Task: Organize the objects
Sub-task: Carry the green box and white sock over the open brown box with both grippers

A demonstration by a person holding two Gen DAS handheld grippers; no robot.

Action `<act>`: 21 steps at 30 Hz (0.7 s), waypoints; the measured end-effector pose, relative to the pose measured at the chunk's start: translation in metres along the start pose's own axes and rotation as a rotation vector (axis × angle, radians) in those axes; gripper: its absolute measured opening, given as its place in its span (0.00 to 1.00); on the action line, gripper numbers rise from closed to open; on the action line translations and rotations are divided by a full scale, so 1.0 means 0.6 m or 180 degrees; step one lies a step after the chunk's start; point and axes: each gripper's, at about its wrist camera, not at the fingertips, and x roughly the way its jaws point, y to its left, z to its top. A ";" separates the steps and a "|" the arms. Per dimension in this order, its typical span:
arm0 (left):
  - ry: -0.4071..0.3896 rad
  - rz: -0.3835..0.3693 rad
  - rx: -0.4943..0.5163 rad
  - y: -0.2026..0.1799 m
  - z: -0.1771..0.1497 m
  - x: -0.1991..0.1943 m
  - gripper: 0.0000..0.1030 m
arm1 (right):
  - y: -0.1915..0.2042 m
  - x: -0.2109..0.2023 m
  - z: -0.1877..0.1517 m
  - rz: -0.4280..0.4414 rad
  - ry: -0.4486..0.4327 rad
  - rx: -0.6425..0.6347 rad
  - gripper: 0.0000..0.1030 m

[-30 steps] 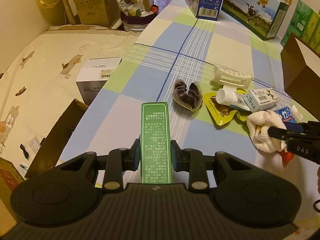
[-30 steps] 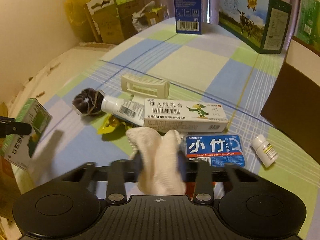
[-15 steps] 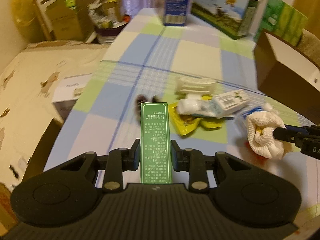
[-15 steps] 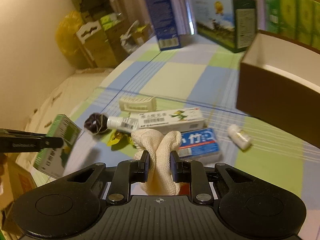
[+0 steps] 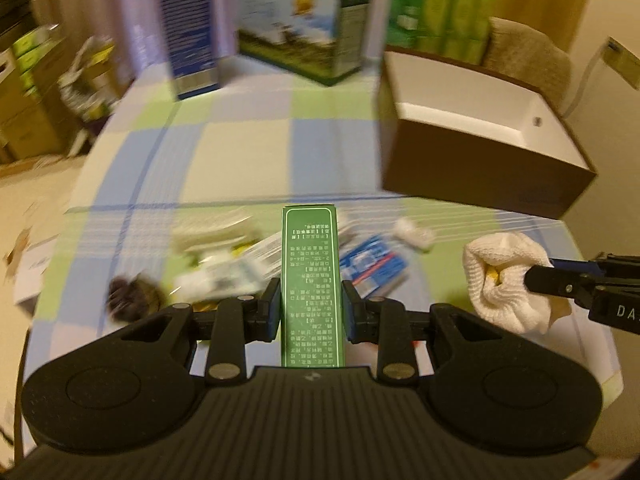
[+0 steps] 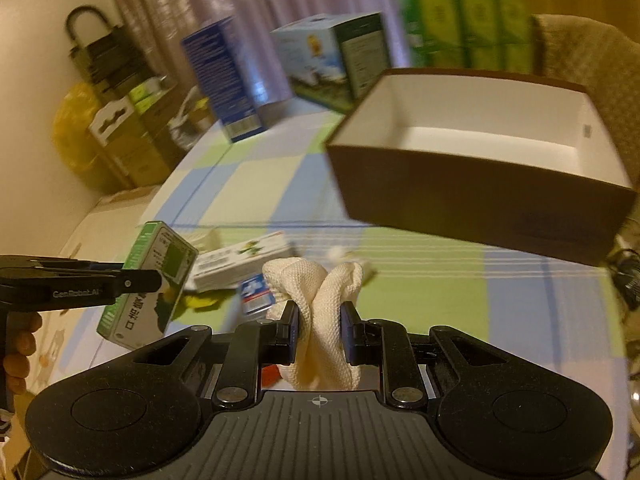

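My left gripper (image 5: 311, 312) is shut on a long green box (image 5: 311, 272), held above the checked tablecloth; the same green box (image 6: 150, 284) shows at the left of the right wrist view. My right gripper (image 6: 319, 332) is shut on a bunched white cloth (image 6: 320, 300), and that white cloth (image 5: 506, 282) hangs at the right of the left wrist view. An open brown box with a white inside (image 5: 480, 160) stands ahead on the right; the brown box (image 6: 472, 200) fills the upper right of the right wrist view. Blurred small packages (image 5: 240, 256) lie on the cloth below.
A tall blue carton (image 5: 188, 28), a milk carton box (image 5: 304, 28) and green packs (image 5: 436, 16) stand at the table's far end. A blue packet (image 5: 374, 264), a small white bottle (image 5: 414, 232) and a dark scrunchie (image 5: 132, 296) lie near the front. A padded chair (image 5: 528, 60) stands behind the brown box.
Both grippers have swung right and risen with their loads; the brown box has come into fuller view ahead. The grips are unchanged.
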 end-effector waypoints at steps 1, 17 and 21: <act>-0.0009 -0.0028 0.0038 -0.011 0.008 0.004 0.25 | -0.011 -0.008 0.003 -0.0030 -0.0031 0.0034 0.18; -0.0356 -0.0439 0.0465 -0.200 0.182 0.062 0.25 | -0.151 -0.073 0.127 -0.0265 -0.0529 0.0279 0.18; -0.0420 -0.0467 0.0479 -0.229 0.233 0.087 0.25 | -0.180 -0.067 0.170 -0.0324 -0.0632 0.0305 0.18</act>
